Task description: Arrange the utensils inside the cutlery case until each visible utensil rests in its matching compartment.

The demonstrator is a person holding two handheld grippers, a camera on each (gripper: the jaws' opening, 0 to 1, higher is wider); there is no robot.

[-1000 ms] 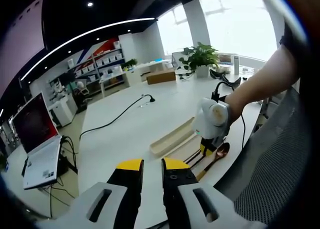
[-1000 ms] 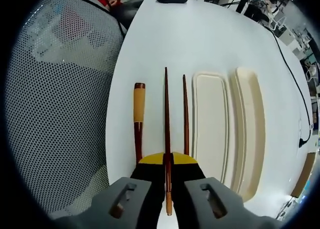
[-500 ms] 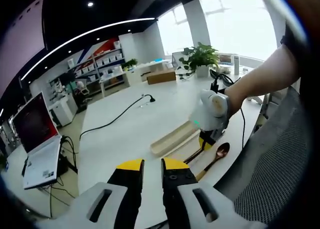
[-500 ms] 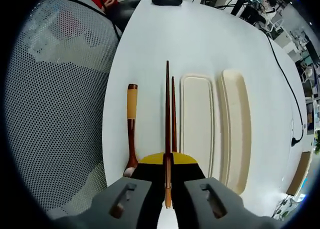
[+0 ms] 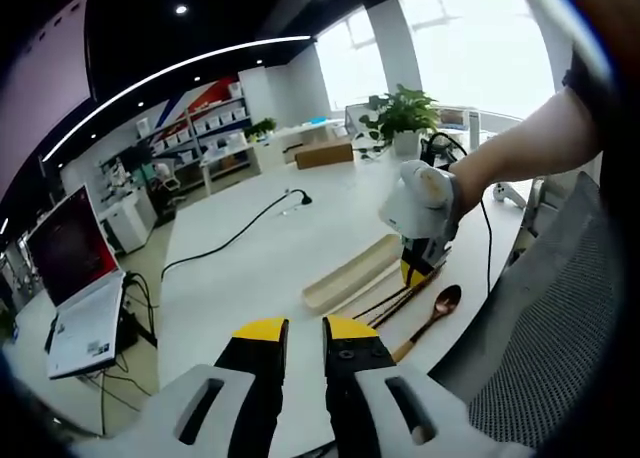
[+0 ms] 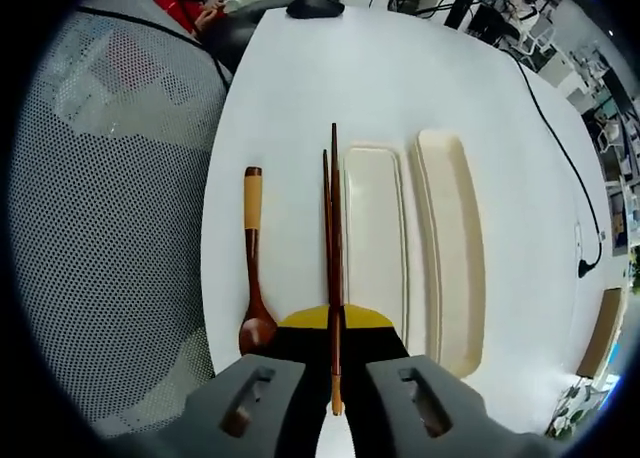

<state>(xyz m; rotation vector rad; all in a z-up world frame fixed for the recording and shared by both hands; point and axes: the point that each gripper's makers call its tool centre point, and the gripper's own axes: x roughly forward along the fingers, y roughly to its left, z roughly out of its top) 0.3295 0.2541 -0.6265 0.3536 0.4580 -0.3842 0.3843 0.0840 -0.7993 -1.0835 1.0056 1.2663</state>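
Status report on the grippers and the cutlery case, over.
Right gripper shut on one chopstick, lifted. Left gripper shut, empty. Second chopstick and spoon on table beside empty case. Nothing blocking.

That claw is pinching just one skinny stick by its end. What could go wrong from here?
The right claw grips one chopstick near its end, so it could swivel or slip out. Its long tip might knock the second chopstick lying right beside it, or catch the rim of the cutlery case going in. The spoon lies near the table edge.
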